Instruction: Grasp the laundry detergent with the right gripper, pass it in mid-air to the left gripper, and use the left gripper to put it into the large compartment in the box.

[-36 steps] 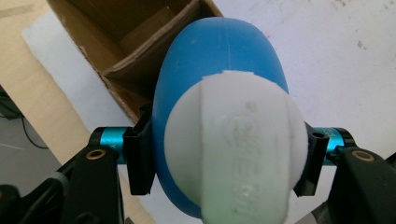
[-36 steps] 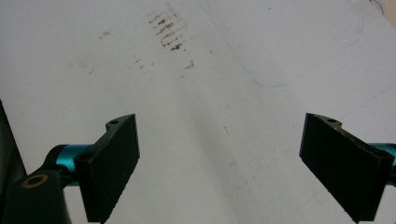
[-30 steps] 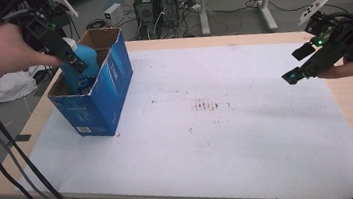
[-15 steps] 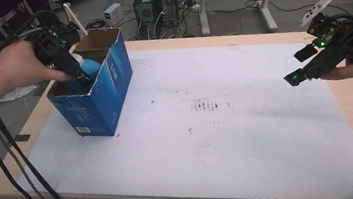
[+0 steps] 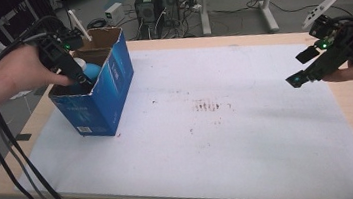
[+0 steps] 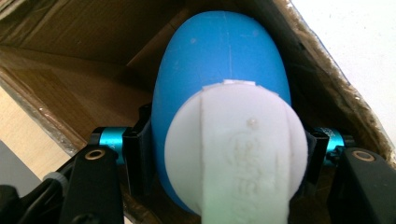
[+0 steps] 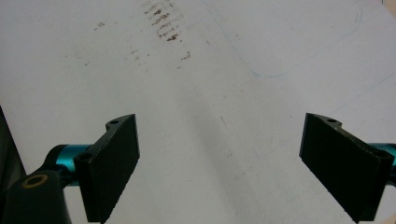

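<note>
Bottle point(image 6: 219, 84), blue and egg-shaped with a white cap point(image 6: 236, 154), is clamped between the fingers point(image 6: 135, 158) of the left gripper point(image 5: 81, 80) and is inside the open top of the blue cardboard box point(image 5: 99, 100). In the left gripper view the fingers close on the body just behind the cap, one pad on each flank, with brown inner walls of the box beyond and to either side of them. In the high view the fingertips have dipped below the box rim and a patch of blue shows just past them.

Judged from its smooth, moulded surface, the bottle is probably rigid plastic, light, and somewhat slippery; the curved flanks offer the pads little flat area, so it could twist or slide out under a loose grip. The present hold, near the cap where the body narrows, appears the sensible place to take it, since the widest part farther along would force the fingers wider and give less purchase. Nothing suggests fragility, though a drop into the box might tip it.

Farther right, the white worktop point(image 5: 227, 124) lies bare apart from faint brown marks point(image 5: 210, 106).

The right gripper point(image 5: 307, 75) is held in a hand above the worktop's right edge. Its fingers point(image 7: 114, 163) stand wide apart, with nothing between them; the stained worktop shows beyond the gap, well apart from the box.
</note>
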